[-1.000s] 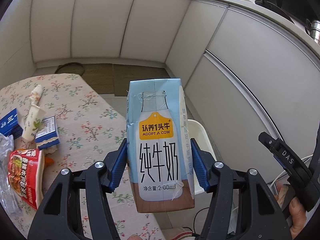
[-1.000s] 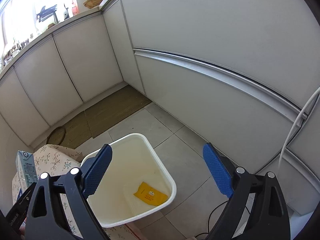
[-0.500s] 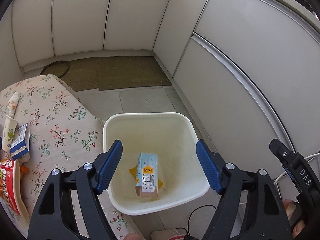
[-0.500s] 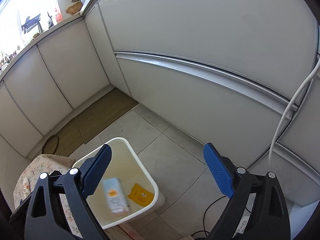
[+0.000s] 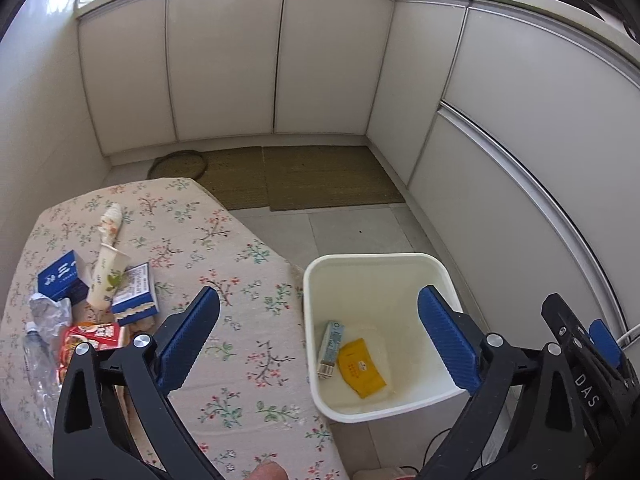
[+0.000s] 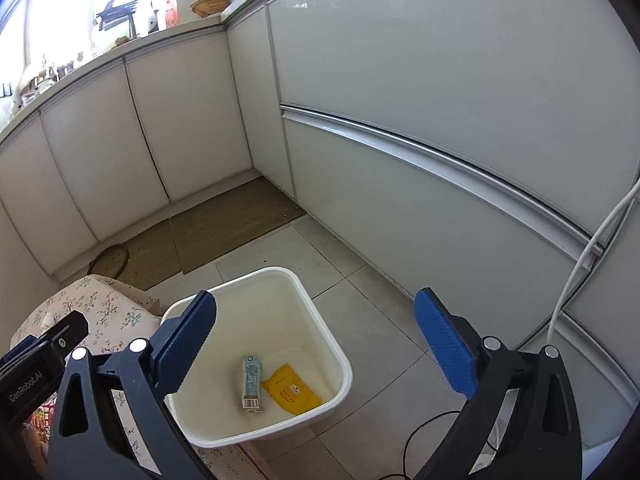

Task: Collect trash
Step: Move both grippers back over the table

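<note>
One milk carton (image 5: 331, 349) in bin (image 5: 376, 259), below fingers (image 5: 188, 340).

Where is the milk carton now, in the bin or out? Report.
In. The carton lies on its side on the bin floor beside a yellow packet; both tools are open.

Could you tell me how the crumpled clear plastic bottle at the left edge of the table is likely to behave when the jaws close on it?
The plastic bottle looks creased and see-through, so it is probably empty and light. Its thin wall would likely buckle under the jaws rather than resist. Lying on its side beside the red wrapper, it may slide or roll if nudged.
</note>
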Demonstrator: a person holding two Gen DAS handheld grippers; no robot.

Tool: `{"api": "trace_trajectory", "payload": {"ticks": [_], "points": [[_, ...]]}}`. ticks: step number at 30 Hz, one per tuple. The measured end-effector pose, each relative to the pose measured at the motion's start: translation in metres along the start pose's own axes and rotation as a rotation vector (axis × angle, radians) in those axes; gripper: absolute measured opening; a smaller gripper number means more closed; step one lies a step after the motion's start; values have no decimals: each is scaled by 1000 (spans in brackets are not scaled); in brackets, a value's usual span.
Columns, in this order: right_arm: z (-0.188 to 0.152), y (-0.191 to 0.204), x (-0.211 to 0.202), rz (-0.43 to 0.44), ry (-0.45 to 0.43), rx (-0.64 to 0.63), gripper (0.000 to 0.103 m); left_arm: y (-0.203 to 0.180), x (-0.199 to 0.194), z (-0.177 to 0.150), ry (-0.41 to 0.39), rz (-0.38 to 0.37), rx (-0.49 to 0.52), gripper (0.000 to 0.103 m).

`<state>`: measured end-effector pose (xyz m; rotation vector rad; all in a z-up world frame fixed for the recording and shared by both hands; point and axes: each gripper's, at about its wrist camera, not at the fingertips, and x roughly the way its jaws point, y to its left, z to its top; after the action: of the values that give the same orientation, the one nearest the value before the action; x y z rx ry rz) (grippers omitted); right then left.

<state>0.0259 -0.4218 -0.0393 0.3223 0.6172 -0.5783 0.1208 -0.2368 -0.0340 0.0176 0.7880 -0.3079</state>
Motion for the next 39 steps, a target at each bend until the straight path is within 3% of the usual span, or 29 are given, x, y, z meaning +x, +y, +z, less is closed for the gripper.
{"api": "trace_trajectory", "payload": {"ticks": [25, 39], "points": [[-42, 172, -55, 223, -52, -272, 96, 172, -74, -29, -32, 238, -190, 96], [-89, 272, -71, 365, -3, -419, 96, 297, -95, -63, 42, 356, -466, 96]]}}
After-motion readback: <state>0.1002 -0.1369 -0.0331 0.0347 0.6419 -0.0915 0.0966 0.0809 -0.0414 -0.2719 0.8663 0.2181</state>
